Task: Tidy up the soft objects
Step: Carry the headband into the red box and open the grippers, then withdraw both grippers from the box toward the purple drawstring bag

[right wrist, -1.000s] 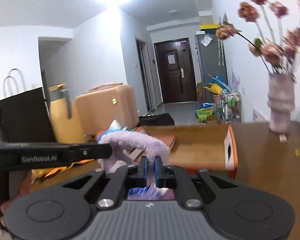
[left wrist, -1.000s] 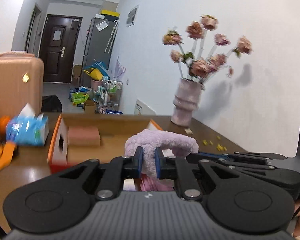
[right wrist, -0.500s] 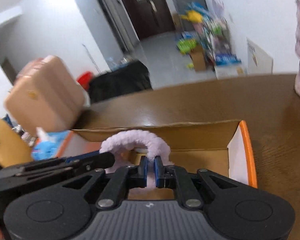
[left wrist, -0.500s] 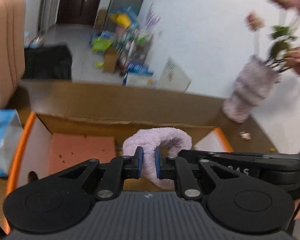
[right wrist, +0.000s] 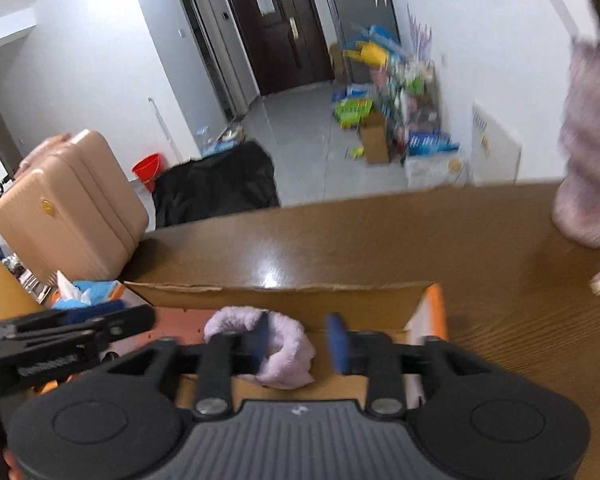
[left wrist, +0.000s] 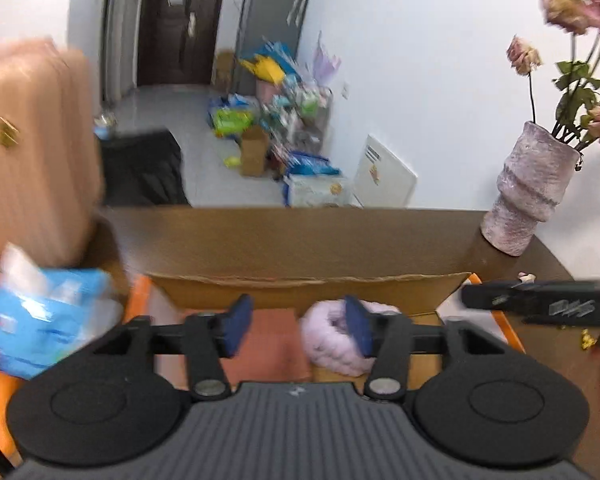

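Note:
A fluffy lilac soft item (left wrist: 332,344) lies curled inside the open cardboard box (left wrist: 308,292) with orange edges; it also shows in the right wrist view (right wrist: 284,352). A pink sponge block (left wrist: 268,340) lies in the box beside it. My left gripper (left wrist: 298,326) is open above the box, its right finger in front of the lilac item. My right gripper (right wrist: 300,340) is open too, its left finger in front of the item. Neither holds anything.
The box (right wrist: 300,296) sits on a brown wooden table (right wrist: 380,232). A blue tissue pack (left wrist: 40,320) lies left of the box. A lilac vase with pink flowers (left wrist: 528,200) stands at the table's far right. A pink suitcase (right wrist: 68,208) stands left.
Both grippers were shut on the lilac item and carried it over the box. Both have opened, and the item has dropped into the box.

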A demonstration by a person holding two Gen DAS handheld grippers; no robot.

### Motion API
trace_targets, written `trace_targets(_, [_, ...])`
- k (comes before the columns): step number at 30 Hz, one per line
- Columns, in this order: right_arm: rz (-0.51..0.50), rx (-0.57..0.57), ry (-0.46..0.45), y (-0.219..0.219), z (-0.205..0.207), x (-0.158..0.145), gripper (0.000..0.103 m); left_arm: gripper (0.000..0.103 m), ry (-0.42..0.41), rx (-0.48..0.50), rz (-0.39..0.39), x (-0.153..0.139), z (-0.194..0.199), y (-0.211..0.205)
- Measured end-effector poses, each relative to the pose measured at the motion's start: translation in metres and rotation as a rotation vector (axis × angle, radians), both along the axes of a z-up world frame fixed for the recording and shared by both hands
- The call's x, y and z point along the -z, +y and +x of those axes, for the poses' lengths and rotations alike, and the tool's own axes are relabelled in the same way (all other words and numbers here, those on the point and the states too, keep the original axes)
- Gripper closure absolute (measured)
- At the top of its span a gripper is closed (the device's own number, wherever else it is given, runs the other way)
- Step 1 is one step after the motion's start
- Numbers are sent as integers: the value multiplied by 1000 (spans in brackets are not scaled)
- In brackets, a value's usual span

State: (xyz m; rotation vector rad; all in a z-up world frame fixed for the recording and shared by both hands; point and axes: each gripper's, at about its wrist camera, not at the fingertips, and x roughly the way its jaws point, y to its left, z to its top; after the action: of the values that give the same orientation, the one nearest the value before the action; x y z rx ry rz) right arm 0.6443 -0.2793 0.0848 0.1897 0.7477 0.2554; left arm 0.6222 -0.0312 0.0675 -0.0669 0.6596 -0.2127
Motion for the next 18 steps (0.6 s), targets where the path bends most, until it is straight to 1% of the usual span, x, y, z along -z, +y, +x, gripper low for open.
trace_targets(1, [-22,16,-29,-4,-13,-12,30,32,-34,-12,20,-9,-13,4])
trace_targets(2, [-39,33,-56,-6,-22,-22,10,30,-60,-18,37,-17,-25,8])
trace_targets(3, [-58,55,-99,-10,-37,-32,4,27,-81,-21,51,-25,-37,11])
trace_targets(4, [-70,72,-135,-14,-50,-41,4,23,-105,-25,60,-35,-51,16])
trace_targets(5, [-85,91,-169,-17,-65,-50,1,20,-126,-34,65,-42,-63,20])
trace_targets(7, [-100,148,-205,-24,-90,-66,0,14,-168,-56,74,-56,-88,28])
trace_targets(9, [-118,178,-219,-29,-112,-78,0,13,-194,-70,73,-68,-114,35])
trace_targets(11, [-150,180,-212,-29,-137,-87,0,11,-210,-77,66,-75,-136,41])
trace_targets(14, [-126,121,-172,-29,-169,-89,0,8,-243,-78,59,-79,-171,48])
trace_targets(15, [-115,108,-186,-30,-181,-87,0,7,-256,-74,63,-78,-182,49])
trace_targets(16, [-119,113,-226,-27,-199,-85,0,7,-267,-73,78,-77,-195,50])
trace_targets(18, [-153,122,-281,-24,-226,-81,0,7,-296,-72,90,-72,-222,51])
